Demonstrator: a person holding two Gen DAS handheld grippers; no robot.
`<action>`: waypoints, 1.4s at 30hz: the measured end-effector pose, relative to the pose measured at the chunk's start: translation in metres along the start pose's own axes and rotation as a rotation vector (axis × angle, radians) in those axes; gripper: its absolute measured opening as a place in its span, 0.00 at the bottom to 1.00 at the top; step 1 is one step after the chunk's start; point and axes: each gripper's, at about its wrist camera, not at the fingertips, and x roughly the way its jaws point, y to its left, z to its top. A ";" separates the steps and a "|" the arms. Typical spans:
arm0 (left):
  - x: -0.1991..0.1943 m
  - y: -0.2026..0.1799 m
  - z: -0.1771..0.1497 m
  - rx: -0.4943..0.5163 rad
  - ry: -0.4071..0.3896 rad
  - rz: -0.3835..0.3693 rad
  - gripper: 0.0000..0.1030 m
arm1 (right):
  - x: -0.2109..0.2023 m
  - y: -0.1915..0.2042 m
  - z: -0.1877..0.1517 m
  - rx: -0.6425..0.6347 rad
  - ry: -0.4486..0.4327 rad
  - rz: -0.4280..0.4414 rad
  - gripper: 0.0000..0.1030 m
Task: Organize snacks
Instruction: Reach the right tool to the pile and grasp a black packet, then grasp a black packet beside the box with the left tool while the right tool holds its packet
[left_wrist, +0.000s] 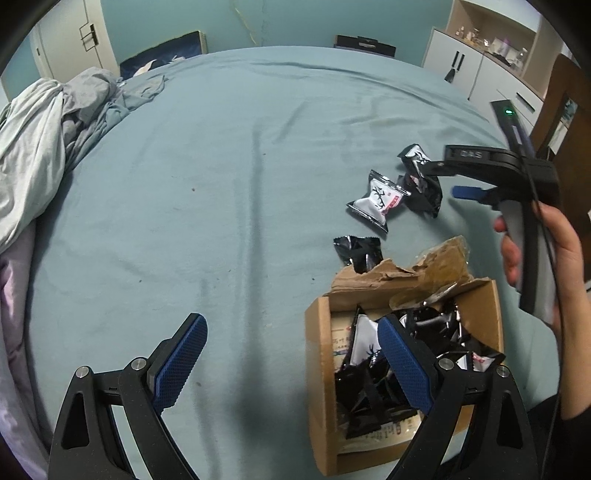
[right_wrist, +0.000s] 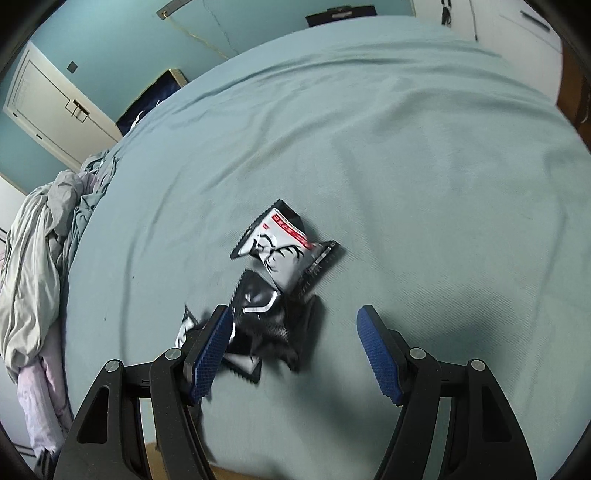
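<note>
Left gripper (left_wrist: 291, 363) is standing spread wide, holding nothing; the cardboard box (left_wrist: 317, 369) of snack packets is sitting behind its right finger. Right gripper (right_wrist: 295, 354) is hanging released above the bed sheet (right_wrist: 406, 166), loose snack packets (right_wrist: 280, 254) lying just ahead and beneath its left finger.

The pale teal bedsheet (left_wrist: 229, 177) is matt woven cloth, softly creased, and the crumpled grey-white bedding (left_wrist: 33, 147) at its edge looks like thin limp fabric. The torn brown cardboard box (left_wrist: 319, 369) is dull rough paperboard with ragged flaps, while the black-and-white snack packets (right_wrist: 280, 254) are glossy crinkled foil-like plastic. The left gripper (left_wrist: 291, 365) has matt black plastic arms, shiny metal pins, and blue finely textured pads (left_wrist: 181, 354).
</note>
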 end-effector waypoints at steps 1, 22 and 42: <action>0.001 -0.001 0.000 0.002 0.005 0.002 0.92 | 0.007 -0.001 0.002 0.005 0.017 0.025 0.67; -0.005 -0.005 -0.004 0.032 -0.039 0.067 0.92 | -0.032 -0.016 -0.036 0.125 -0.093 0.157 0.47; -0.021 -0.018 -0.015 0.125 -0.110 0.146 0.92 | -0.158 -0.067 -0.129 0.143 -0.201 0.085 0.47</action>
